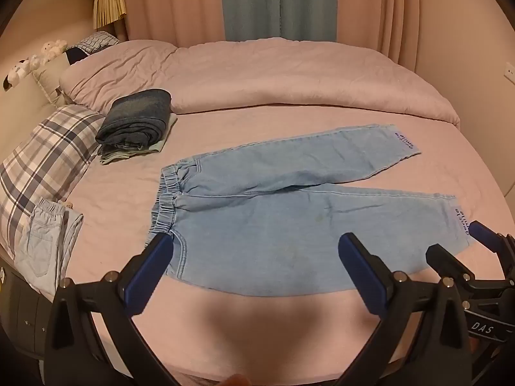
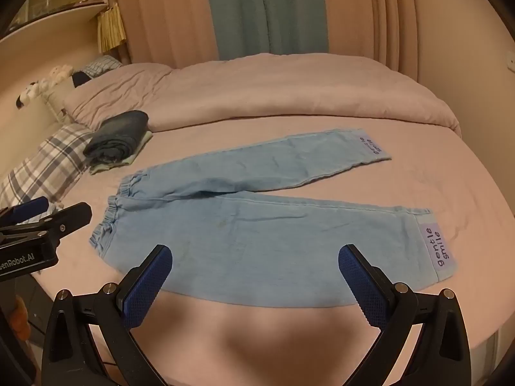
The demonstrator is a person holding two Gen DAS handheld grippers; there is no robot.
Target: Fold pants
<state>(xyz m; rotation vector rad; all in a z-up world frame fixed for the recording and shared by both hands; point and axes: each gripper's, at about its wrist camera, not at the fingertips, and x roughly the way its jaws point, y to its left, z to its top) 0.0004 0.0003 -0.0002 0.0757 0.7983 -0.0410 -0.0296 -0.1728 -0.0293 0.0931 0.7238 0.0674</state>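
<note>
Bed point(image 1: 106, 193) with a pink sheet fills most of both views, and a rumpled pink duvet point(image 1: 273, 74) lies banked across the upper part of each frame, in front of pink and teal curtains point(image 1: 251, 0). Pants point(image 1: 289, 212), pale blue denim, lie spread flat on the sheet at the centre of each frame: the elastic waistband is at centre left and the two legs run out to the right and splay apart, the upper one angling toward the duvet. Each cuff carries a lilac patch point(image 2: 436, 246) with dark lettering.

At the left edge of the left wrist view sits a plaid pillow point(image 1: 48, 160), with a second pale denim garment point(image 1: 42, 241) draped over its lower end. Above the pillow, at upper left, a dark folded garment point(image 1: 138, 119) rests on a thin pale green one point(image 1: 112, 157), well apart from the pants.

The left gripper point(image 1: 257, 254) hangs at the bottom of its own frame, its fingers spread wide with nothing between them, the pads over the pants' near edge by the waistband. The right gripper point(image 2: 254, 263) sits likewise at the bottom of its frame, fingers spread wide and empty over the near leg. Each gripper shows in the other's view at a side edge.
</note>
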